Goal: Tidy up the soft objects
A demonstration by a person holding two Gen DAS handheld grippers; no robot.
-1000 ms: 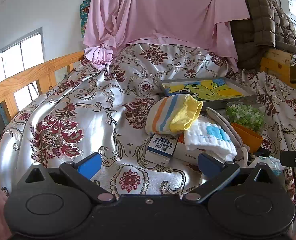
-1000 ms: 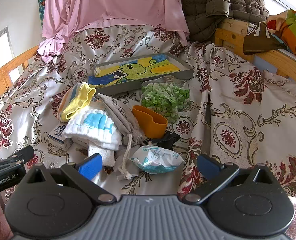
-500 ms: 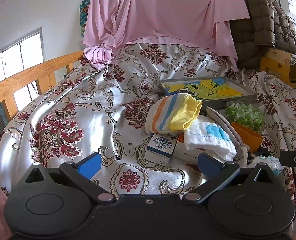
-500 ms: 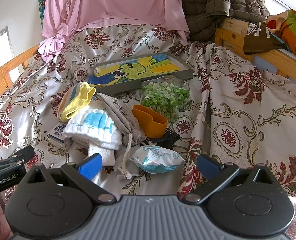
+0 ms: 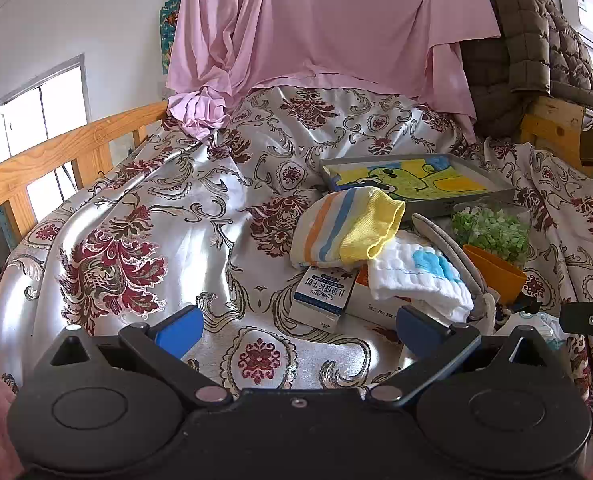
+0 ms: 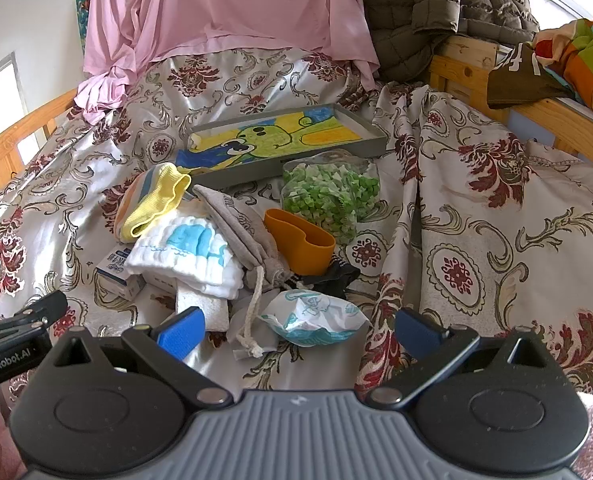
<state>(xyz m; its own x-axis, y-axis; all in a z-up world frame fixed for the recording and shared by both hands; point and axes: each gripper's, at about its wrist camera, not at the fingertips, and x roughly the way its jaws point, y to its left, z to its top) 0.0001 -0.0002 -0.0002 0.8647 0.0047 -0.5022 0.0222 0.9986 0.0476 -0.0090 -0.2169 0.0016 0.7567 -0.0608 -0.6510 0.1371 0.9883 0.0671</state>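
**Inspector:** Satin bedspread (image 6: pixel 496 240), floral, carries everything; no desk present. Starting at the left: left gripper (image 5: pixel 296 326) hangs low over bare spread, blue fingers (image 5: pixel 178 330) set wide apart, nothing between them.

**Assistant:** And the soft items?

**Inspector:** Heaped at the middle of the bed. Leftmost, a striped sock (image 6: pixel 152 200) with a yellow cuff, lying on a white quilted cloth (image 6: pixel 188 258) with blue print. That cloth rests across a small milk carton (image 5: pixel 322 296) and a second box. Next, a grey drawstring pouch (image 6: pixel 240 236), cord trailing toward the camera, touching an orange cup (image 6: pixel 300 246). Behind it, a clear bag of green cubes (image 6: pixel 328 196) and a grey tray (image 6: pixel 288 148) with a cartoon lining. Nearest, a crumpled white-and-teal packet (image 6: pixel 312 318).

**Assistant:** Right gripper?

**Inspector:** Right gripper (image 6: pixel 298 334) also spread wide and empty, poised just short of the packet.

**Assistant:** Recommendation for the step?

**Inspector:** My judgement: sorting has not begun. Take the top layer first, the sock, pinching its bunched cuff rather than a flat face. Lift straight up so the cloth and boxes beneath are not dragged. Mind the pouch cord; it could snag.
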